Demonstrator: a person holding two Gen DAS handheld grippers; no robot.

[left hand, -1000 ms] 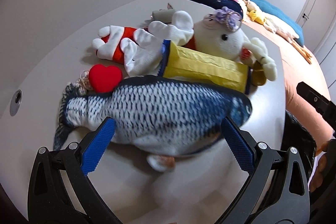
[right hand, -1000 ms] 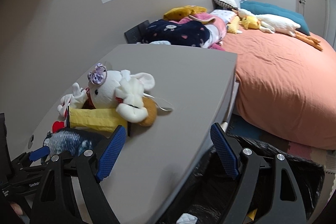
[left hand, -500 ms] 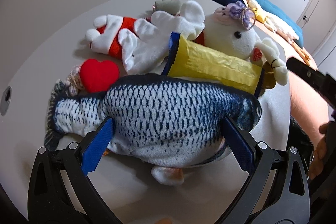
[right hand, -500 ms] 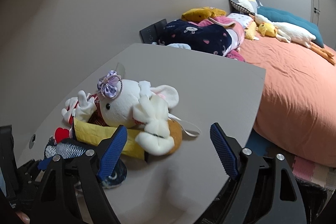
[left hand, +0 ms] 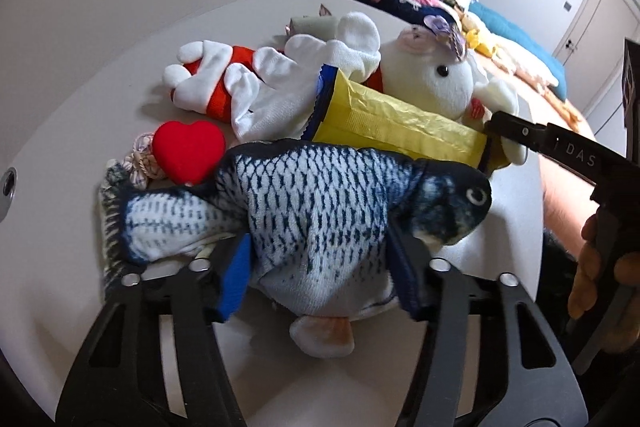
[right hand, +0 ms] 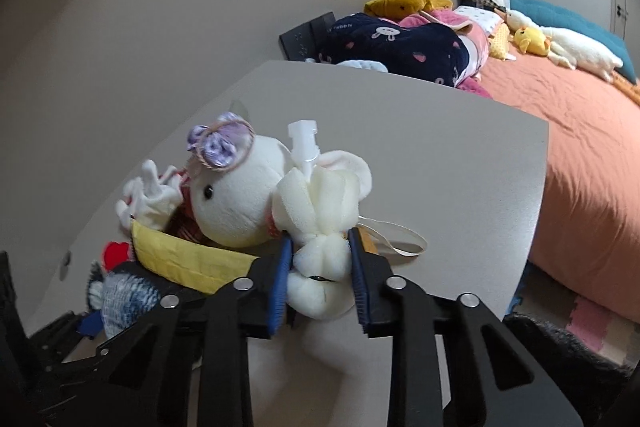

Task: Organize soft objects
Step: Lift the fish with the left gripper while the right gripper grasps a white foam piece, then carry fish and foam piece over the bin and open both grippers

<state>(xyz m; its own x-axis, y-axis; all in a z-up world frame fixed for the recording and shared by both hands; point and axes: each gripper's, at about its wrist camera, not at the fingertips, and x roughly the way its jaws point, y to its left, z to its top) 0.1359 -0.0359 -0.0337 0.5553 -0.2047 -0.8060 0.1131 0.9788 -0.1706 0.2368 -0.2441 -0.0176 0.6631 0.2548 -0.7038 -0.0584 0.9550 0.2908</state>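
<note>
left tongs: jaws have just been closing and now pinch the belly of the fish plush; blue pads sink into the fabric either side, so it is clenched on the fish.
right tongs: jaws have just been closing onto the cream sponge bundle; pads press both sides of its tied waist, so it is gripped.
fish plush position: lies lengthwise on the worktop, head towards the right hand, tail at left beside the red heart.
sponge bundle position: at the worktop's near edge, leaning against the white mouse plush; its white plastic handle sticks up.
neighbours: yellow pouch touches the fish's back; red-and-white doll lies behind it.
step judged: both grasps are made, lift comes next.
lift advice, left: raise straight up first; the fish sags at both ends and could drag the heart or pouch.
lift advice, right: keep the pinch on the waist, as the foam compresses and may slip; watch the loose ribbon loop.
risk: the two tongs work close together, so the lifts are better staggered.
writing: "DAS" reads on the side of the right tongs in the left view, with part of a letter before it; a pale word on the navy cushion on the bed is too small to read.
</note>
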